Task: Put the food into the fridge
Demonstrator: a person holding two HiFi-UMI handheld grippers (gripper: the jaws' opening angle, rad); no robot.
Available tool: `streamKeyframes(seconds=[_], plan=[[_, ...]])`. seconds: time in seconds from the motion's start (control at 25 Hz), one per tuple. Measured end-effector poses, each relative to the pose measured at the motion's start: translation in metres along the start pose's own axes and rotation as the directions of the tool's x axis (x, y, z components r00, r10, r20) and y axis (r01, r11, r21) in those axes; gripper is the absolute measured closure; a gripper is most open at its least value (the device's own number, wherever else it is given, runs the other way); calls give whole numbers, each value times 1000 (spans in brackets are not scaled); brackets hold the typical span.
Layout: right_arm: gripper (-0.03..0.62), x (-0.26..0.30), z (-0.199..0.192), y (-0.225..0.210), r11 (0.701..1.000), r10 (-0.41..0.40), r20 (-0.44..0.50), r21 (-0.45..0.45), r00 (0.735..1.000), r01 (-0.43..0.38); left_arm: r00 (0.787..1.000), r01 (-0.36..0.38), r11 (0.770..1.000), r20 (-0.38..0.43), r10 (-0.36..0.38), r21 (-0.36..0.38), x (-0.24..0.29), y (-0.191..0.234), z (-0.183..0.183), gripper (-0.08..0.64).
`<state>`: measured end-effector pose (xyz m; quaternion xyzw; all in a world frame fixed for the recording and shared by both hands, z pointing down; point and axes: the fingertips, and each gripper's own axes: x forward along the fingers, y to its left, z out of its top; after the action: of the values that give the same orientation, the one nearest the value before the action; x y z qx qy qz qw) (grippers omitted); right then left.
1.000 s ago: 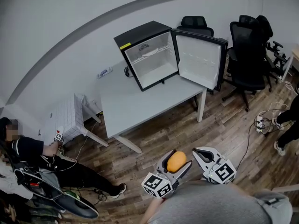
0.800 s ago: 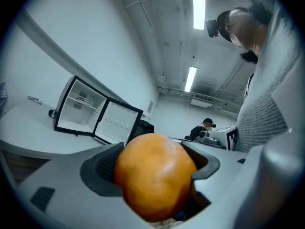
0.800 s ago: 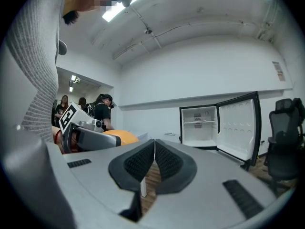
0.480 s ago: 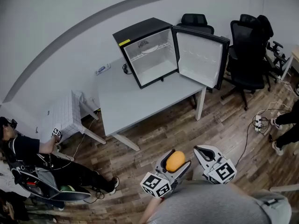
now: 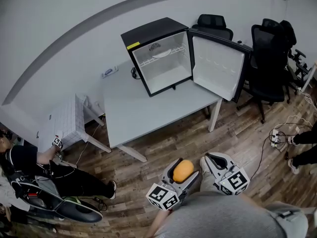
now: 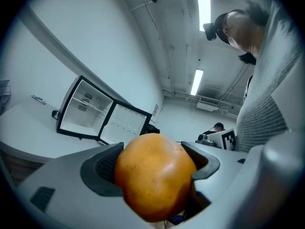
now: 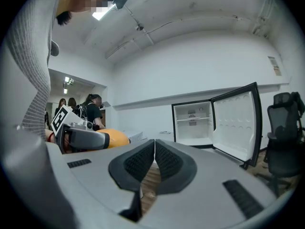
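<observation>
Holding an orange [image 6: 155, 175] level, the left gripper [image 5: 183, 171] has its fingers [image 6: 101, 170] spread wide around the fruit, ribbed pads pressing both flanks near its widest part. The right gripper [image 7: 154, 162], just beside it, carries nothing, fingers [image 7: 137, 165] pressed together. Well ahead, the fridge [image 5: 159, 58] stands on the tabletop [image 5: 143, 110], door [image 5: 219, 67] swung wide. The fruit is probably real, though its gloss could mean plastic; either way I judge it light, firm and round, apt to roll once released. Its smooth skin may slip, so a hold across the middle suits it, without hard squeezing, and the fridge floor wants a gentle set-down.
</observation>
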<state>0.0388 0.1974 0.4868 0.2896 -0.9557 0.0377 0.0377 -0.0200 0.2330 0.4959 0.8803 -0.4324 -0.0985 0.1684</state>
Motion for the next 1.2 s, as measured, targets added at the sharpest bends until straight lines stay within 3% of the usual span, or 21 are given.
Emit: streamKeyframes(seconds=[0.28,0.6,0.96,1.2], plan=[[578,55,14,-61,1000,20,16,5,1000,-20,1000,-16,1000,-9,16,-14,58,47,16,186],[578,123,46,-159,1000,-8,54,23,999,7,999,-34,999,-25,34,11,141,101,54,186],[578,172,74,-239,998,58,96,-18,994,-57,995,-96,994,13,95,50,223,152,93,186],[578,190,80,-277,997,80,87,6,993,-81,989,-145,986,48,142,84,257,169,114,186]])
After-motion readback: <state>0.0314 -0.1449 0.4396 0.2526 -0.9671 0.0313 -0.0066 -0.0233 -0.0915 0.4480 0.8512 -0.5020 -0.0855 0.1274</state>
